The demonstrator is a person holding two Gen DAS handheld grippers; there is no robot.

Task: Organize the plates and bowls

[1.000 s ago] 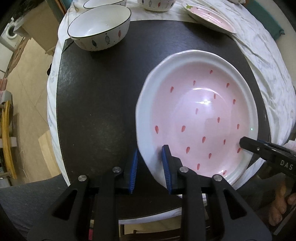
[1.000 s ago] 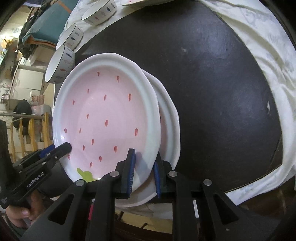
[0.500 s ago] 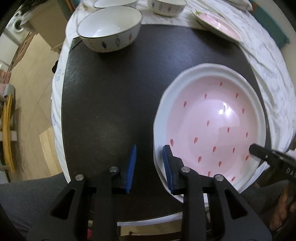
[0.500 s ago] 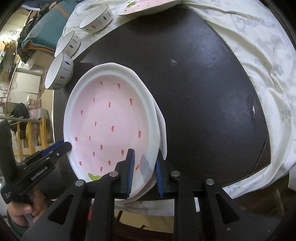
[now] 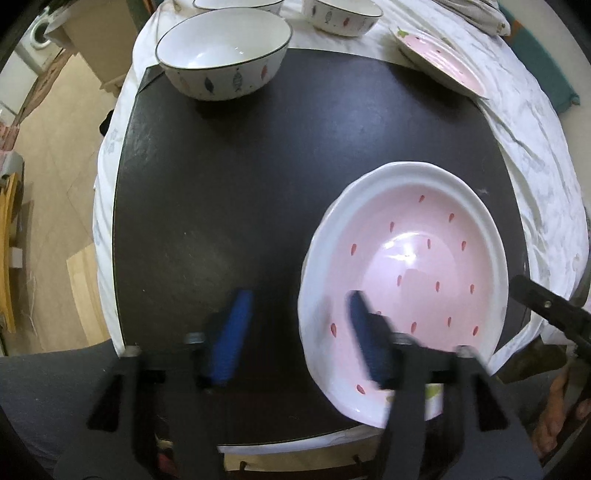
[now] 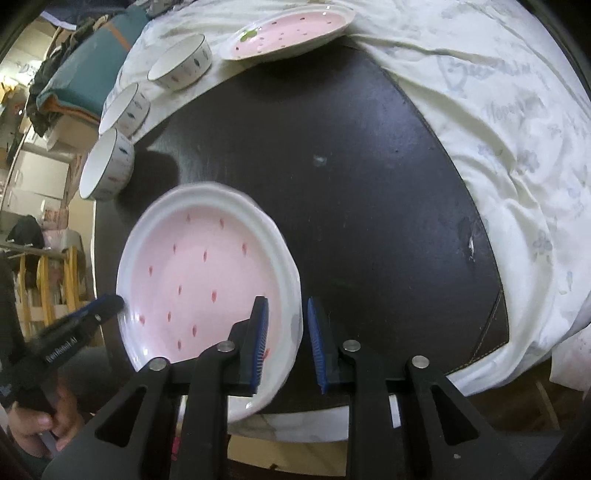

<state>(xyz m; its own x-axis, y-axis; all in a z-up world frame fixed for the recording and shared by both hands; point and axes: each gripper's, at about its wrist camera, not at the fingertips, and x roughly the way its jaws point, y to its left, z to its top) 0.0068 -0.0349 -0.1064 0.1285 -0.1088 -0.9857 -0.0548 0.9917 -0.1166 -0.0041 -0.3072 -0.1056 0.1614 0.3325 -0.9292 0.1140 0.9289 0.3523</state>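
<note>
Two plates: the pink strawberry plate (image 6: pixel 207 280) is stacked on another, on the black mat (image 5: pixel 229 206).
Left gripper (image 5: pixel 295 332): jaws opening, rim unpressed.
Right gripper (image 6: pixel 286 343): jaws opening, rim between them.
Release: both are best lifted clear without nudging the stack.

Table: a round top under a white cloth (image 6: pixel 517 122) printed with pale blue flowers and script; a dark mat (image 5: pixel 229 192) with stitched edge covers its middle
Floor: light wood-look boards (image 5: pixel 48 206) at the left of the left wrist view; a paler panel lies lower left
Furniture: yellow wooden chair frames (image 6: pixel 44 284) at the left edge of the right wrist view; white cabinets (image 6: pixel 33 177) above them; a white appliance (image 5: pixel 38 27) in the upper left corner of the left wrist view
Clutter: a teal cushion or folded cloth (image 6: pixel 92 66) at the upper left; dark clothes heaped beside it
Light: indoor, soft; a glare on the mat
</note>
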